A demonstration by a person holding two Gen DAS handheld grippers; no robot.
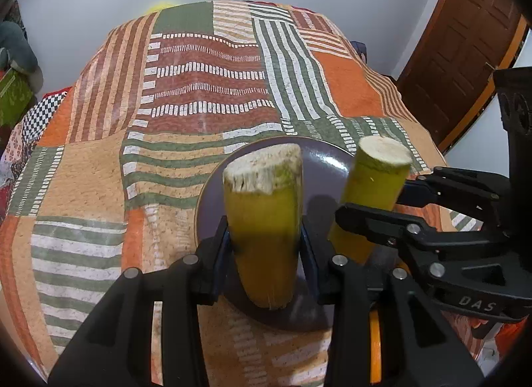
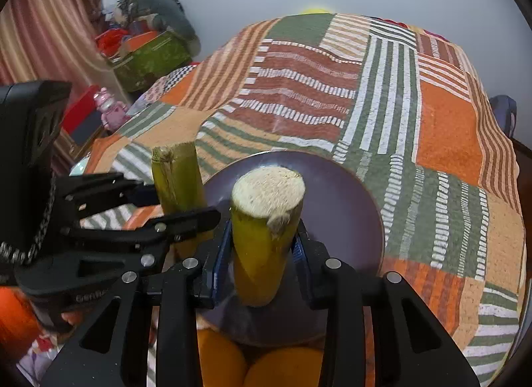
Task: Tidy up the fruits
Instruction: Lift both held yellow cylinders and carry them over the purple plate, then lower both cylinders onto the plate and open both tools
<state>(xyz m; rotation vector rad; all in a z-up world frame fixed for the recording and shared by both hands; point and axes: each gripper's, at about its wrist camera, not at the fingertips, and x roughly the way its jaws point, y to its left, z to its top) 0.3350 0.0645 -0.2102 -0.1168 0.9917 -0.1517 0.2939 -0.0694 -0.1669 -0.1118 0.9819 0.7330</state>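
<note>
Both sets of jaws are clamped: left gripper (image 1: 264, 254) squeezes one stubby yellow-green sugarcane piece (image 1: 264, 220), right gripper (image 2: 262, 254) squeezes the second cut sugarcane piece (image 2: 266, 230), both tilted over the round dark purple plate (image 2: 349, 207). Best play, I reckon: lower each until its bottom end meets the plate, then release, keeping the two grippers from knocking together. Left to right, the patchwork striped bedspread (image 1: 199, 87) offers open room, while orange fruits (image 2: 286, 367) crowd the plate's near rim.
</note>
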